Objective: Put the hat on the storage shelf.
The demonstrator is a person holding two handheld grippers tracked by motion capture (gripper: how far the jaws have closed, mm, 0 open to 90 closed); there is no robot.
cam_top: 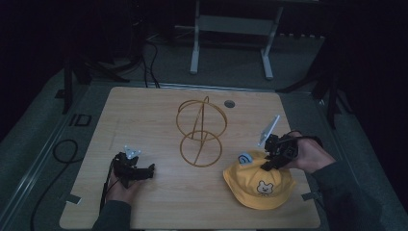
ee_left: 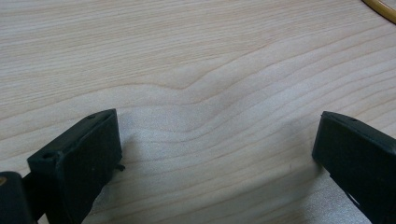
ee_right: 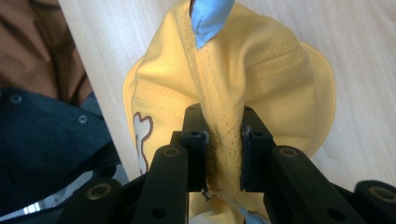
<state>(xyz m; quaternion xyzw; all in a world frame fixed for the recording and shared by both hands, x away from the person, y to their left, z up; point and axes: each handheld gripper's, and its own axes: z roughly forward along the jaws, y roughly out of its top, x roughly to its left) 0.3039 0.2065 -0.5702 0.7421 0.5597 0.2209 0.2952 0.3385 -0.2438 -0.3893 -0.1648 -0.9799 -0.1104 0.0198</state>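
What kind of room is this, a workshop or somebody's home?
Most likely a lab or recording space, not a home. A bare wooden table stands on grey carpet in a dark room, cables trail across the floor, and a person works a yellow hat with hand-held grippers beside a gold wire stand.

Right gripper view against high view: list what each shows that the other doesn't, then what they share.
Right gripper view alone: a fold of fabric pinched between the jaws, its stitching plain. High view alone: the gold wire stand, the left gripper resting on the table, and the hat's bear face. Both: the yellow hat with its blue tab, and the right gripper clamped on it.
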